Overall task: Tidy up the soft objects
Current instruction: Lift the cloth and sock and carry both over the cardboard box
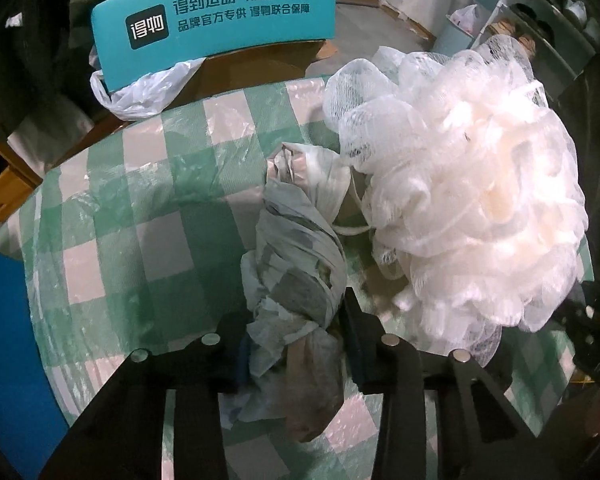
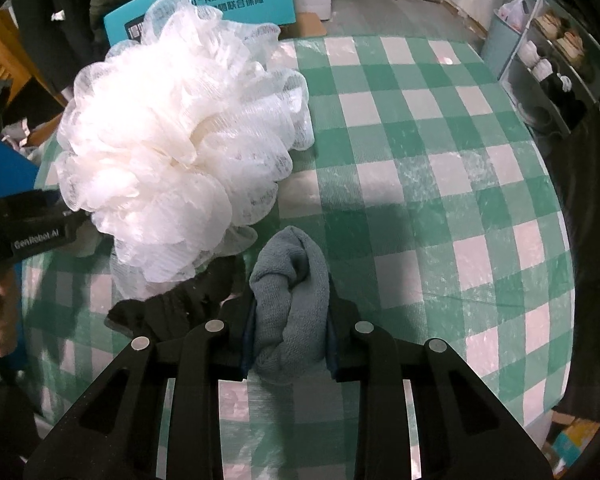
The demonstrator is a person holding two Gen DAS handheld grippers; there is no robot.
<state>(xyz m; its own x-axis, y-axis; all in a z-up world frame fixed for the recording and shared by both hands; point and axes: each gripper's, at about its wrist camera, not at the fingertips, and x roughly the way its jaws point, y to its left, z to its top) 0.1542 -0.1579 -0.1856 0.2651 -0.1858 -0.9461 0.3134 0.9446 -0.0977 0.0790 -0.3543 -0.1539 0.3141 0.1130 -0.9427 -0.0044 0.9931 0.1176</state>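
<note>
A big white mesh bath pouf [image 1: 464, 184] lies on the green-and-white checked tablecloth [image 1: 140, 220]; it also shows in the right wrist view [image 2: 172, 152]. My left gripper [image 1: 296, 320] is shut on a crumpled, knotted plastic bag [image 1: 296, 248] printed in grey and white, just left of the pouf. My right gripper [image 2: 290, 312] is shut on a rolled grey-blue cloth [image 2: 290, 304], just in front of the pouf. A black cloth [image 2: 172, 312] lies on the table under the pouf's near edge, by my right gripper's left finger.
A teal box [image 1: 216, 20] with white Chinese lettering stands behind the table with a white plastic bag [image 1: 140, 92]. The tablecloth [image 2: 440, 180] stretches right of the pouf. Shelves [image 2: 548, 64] with small items stand at far right. The left gripper's body [image 2: 32, 228] sits at left.
</note>
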